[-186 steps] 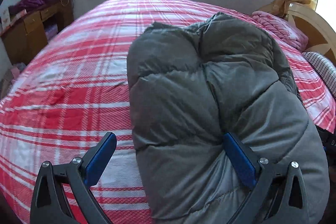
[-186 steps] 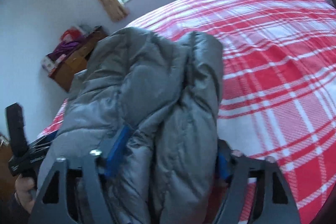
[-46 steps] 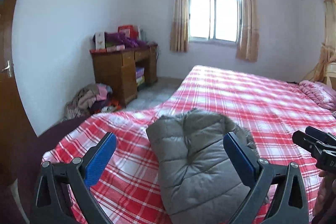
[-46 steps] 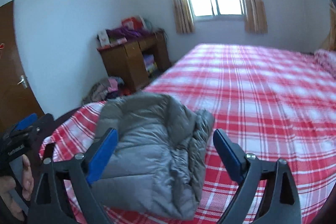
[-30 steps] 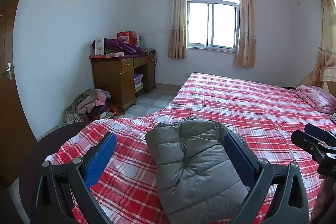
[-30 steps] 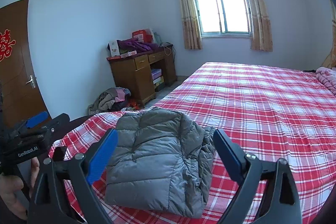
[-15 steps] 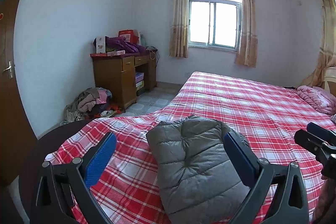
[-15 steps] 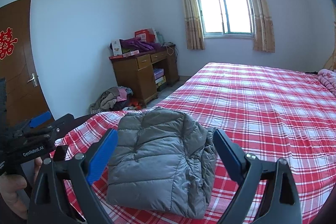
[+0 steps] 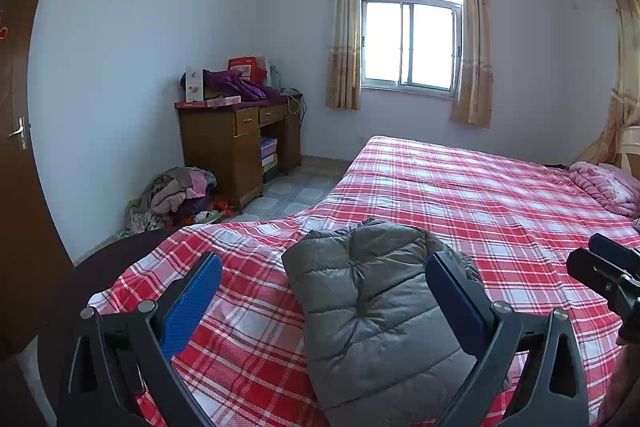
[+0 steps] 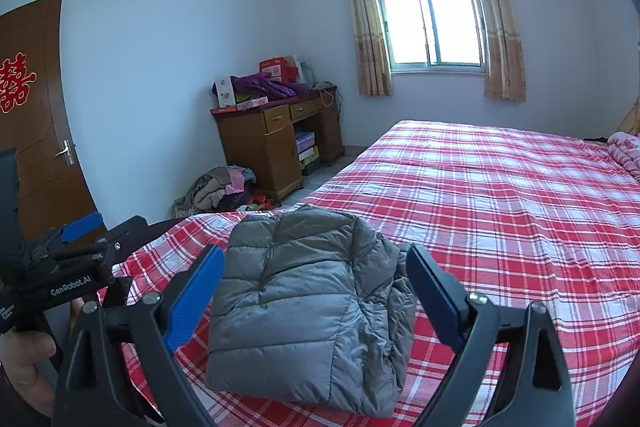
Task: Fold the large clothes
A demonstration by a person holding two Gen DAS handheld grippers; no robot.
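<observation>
- The grey quilted puffer jacket (image 10: 308, 303) looks light, soft and slippery; its loose layered right edge is probably the best place to take hold.
- It lies folded into a puffy rectangle on the red plaid bed (image 10: 500, 195), just ahead of both jaws.
- The left gripper (image 9: 322, 301) and right gripper (image 10: 314, 289) are spread wide, holding nothing.

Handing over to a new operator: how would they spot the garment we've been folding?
Start at the big bed with the red plaid cover. On its near corner, closest to the wooden desk, lies a folded grey puffer jacket, the only grey, quilted thing on the bed.
</observation>
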